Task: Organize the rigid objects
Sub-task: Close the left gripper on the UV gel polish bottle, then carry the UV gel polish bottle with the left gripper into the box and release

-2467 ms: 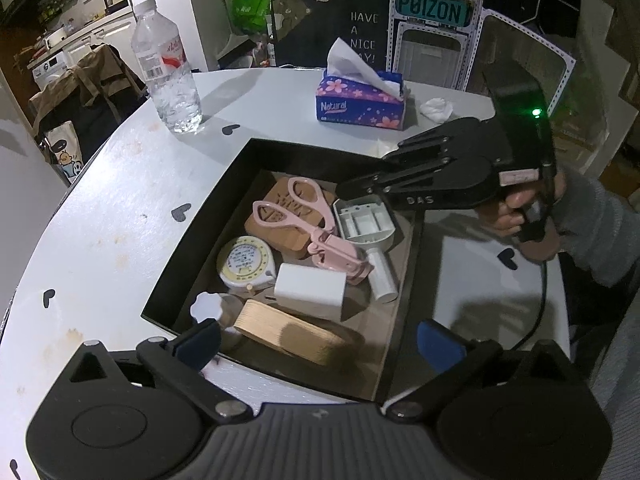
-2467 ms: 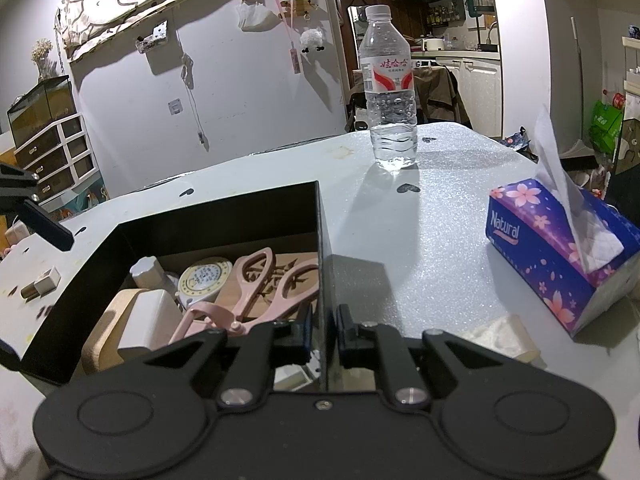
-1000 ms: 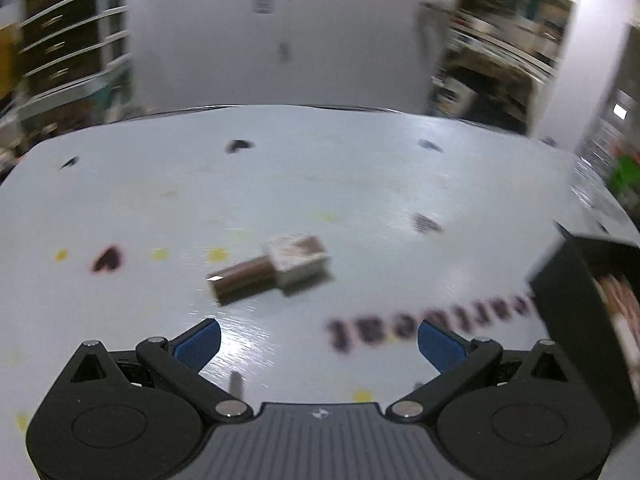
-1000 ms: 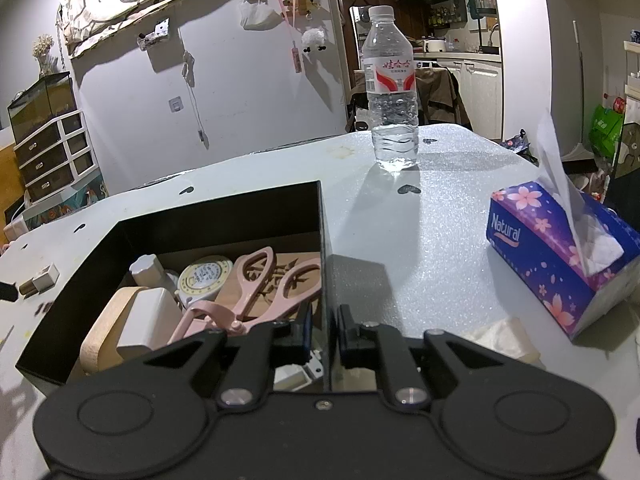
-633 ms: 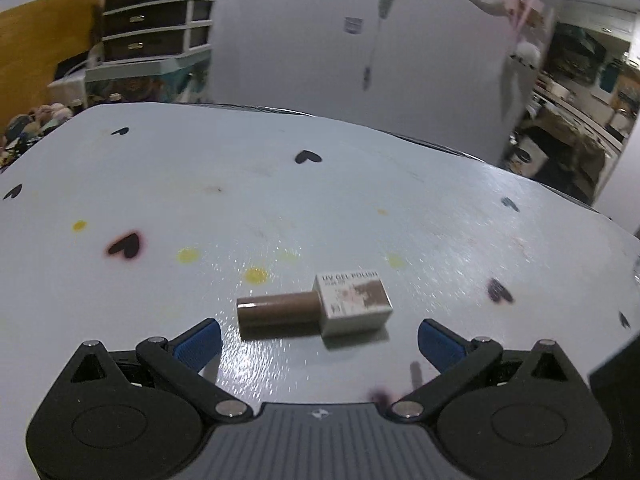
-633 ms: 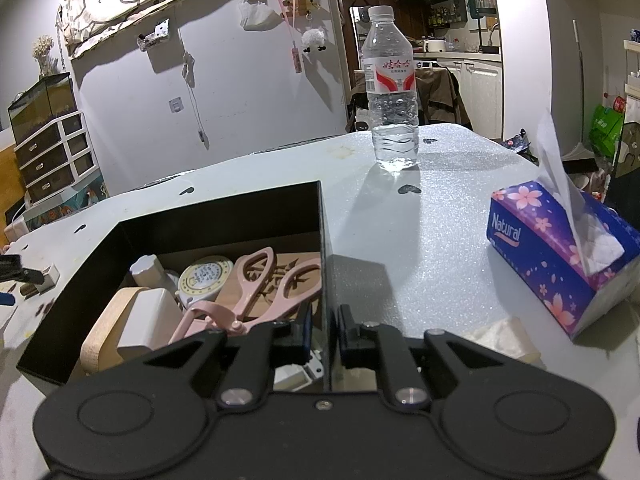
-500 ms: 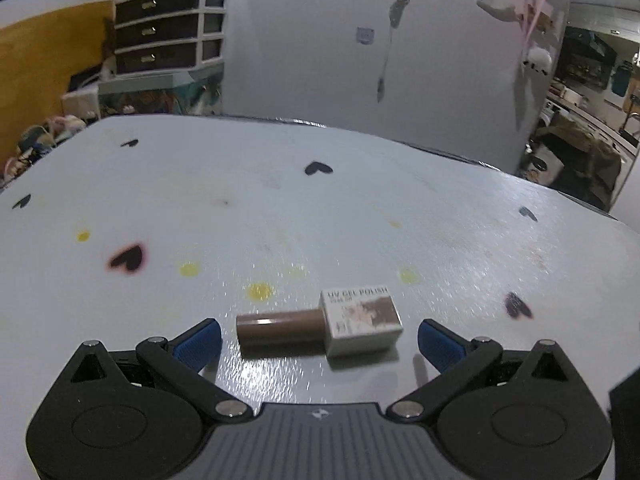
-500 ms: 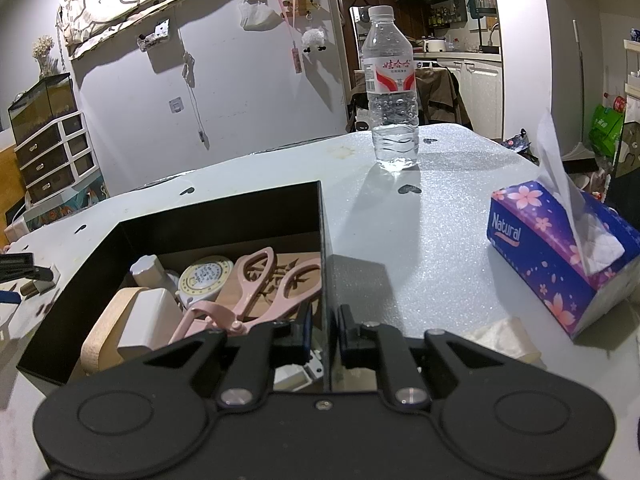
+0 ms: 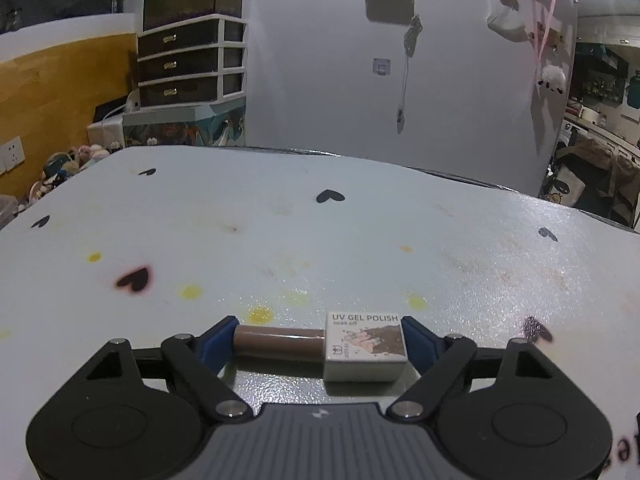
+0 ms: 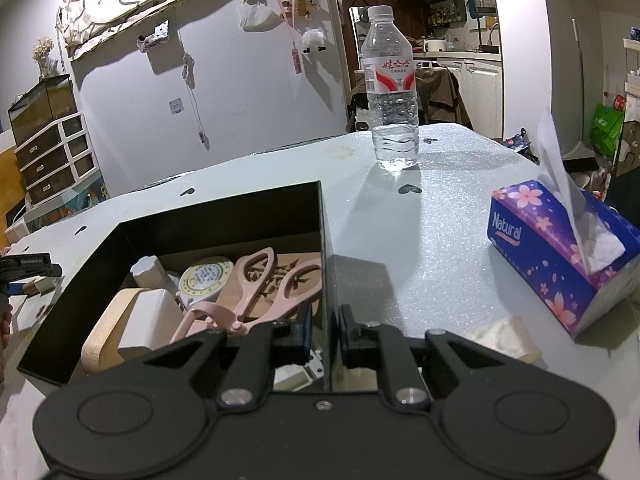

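A gel polish bottle [image 9: 320,340], brown cap and white labelled body, lies crosswise on the white table [image 9: 360,240]. My left gripper [image 9: 316,342] is closing on it lengthwise; one blue pad [image 9: 214,340] touches the cap end and the other the body end. In the right wrist view, the black box [image 10: 224,216] holds pink scissors [image 10: 260,292], a tape measure [image 10: 206,278], a white block [image 10: 148,320] and a wooden block [image 10: 102,334]. My right gripper [image 10: 325,330] is shut on the box's right wall. The left gripper [image 10: 24,276] shows at the far left, beyond the box.
A water bottle [image 10: 392,112] stands at the back of the table. To the right are a purple tissue box [image 10: 560,252] and a crumpled tissue [image 10: 504,336]. Black hearts and yellow spots mark the tabletop. A drawer unit [image 9: 188,64] stands beyond the table's far edge.
My left gripper swung from the box to the gel polish bottle, came down over it and closed its pads onto the bottle's ends. The right gripper and box stayed put.
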